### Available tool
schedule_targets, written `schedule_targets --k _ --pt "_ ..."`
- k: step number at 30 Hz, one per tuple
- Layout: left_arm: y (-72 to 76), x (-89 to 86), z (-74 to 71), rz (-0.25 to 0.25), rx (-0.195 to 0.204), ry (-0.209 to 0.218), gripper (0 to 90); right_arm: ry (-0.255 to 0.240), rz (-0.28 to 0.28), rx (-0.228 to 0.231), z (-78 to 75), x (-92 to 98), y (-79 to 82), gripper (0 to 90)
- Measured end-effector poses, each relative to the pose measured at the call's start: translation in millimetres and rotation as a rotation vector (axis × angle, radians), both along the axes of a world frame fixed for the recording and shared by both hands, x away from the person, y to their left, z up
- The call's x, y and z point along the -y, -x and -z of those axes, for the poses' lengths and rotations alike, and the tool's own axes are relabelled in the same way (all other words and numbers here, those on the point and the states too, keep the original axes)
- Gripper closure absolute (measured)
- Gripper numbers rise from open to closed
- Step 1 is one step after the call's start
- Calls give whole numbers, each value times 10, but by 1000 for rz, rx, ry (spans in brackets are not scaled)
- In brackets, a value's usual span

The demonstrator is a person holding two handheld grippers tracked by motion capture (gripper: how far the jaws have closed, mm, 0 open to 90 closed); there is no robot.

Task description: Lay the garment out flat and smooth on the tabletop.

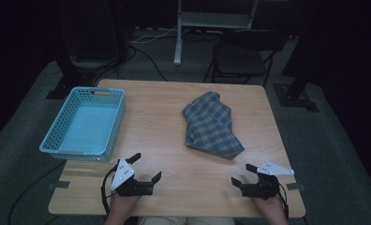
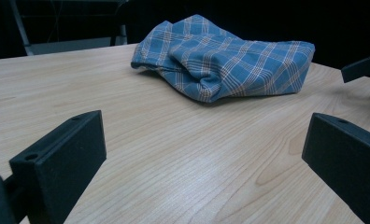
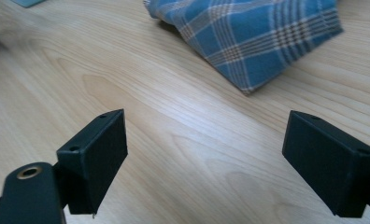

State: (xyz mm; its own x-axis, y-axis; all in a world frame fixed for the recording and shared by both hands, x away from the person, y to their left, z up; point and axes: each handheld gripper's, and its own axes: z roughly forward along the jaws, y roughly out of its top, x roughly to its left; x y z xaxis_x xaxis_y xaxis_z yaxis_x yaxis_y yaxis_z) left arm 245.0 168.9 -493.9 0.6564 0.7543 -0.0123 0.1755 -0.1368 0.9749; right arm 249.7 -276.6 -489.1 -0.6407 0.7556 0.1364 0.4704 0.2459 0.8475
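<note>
A crumpled blue plaid cloth (image 1: pixel 211 125) lies on the right half of the wooden table (image 1: pixel 165 136). The same cloth (image 2: pixel 220 58) lies ahead in the left gripper view, and its corner (image 3: pixel 262 39) lies near the top of the right gripper view. My left gripper (image 1: pixel 146 168) rests near the front edge, left of centre, open and holding nothing. My right gripper (image 1: pixel 244 174) rests near the front right, also open and holding nothing, a short way in front of the cloth's near corner. Bare wood lies between the jaws of my left gripper (image 2: pixel 204 161) and of my right gripper (image 3: pixel 206 158).
A light blue plastic basket (image 1: pixel 84 123) sits at the table's left edge with nothing in it. A dark folding chair (image 1: pixel 242 56) and a white stand (image 1: pixel 179 33) are on the floor beyond the far edge. Cables trail across the carpet.
</note>
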Motion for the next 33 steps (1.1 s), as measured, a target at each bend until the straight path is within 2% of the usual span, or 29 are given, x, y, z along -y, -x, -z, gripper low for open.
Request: schedule_targets --k 2,9,11,15,17,23,24,28,30,31,33 --pt "-2 -3 0 -1 -3 4 3 -5 -11 4 -39 -25 -3 136" --pt "-12 -9 0 3 -13 14 3 -13 -24 58 -250 -49 -56 145" --pt "-13 -11 0 3 -14 15 3 -30 -29 70 -339 -52 -117 145" --pt "-12 -10 0 2 -14 15 3 -28 -27 104 -510 -102 -293 145" --pt "-12 -11 0 1 -14 15 3 -27 -28 105 -531 -110 -333 146" --pt "-13 -11 0 4 -13 15 3 -20 -24 100 -715 -189 -784 203" --pt "-13 -12 0 4 -15 16 3 -20 -24 100 -715 -189 -784 203" --pt "-15 -15 0 5 -15 18 3 8 -15 81 -735 -273 -1048 239" --pt "-14 -16 0 4 -15 18 3 14 -16 70 -731 -298 -1105 240" --pt "-16 -14 1 6 -15 21 3 38 -19 57 -728 -362 -1212 259" --pt "-16 -15 1 5 -18 22 3 53 -25 44 -718 -403 -1312 280"
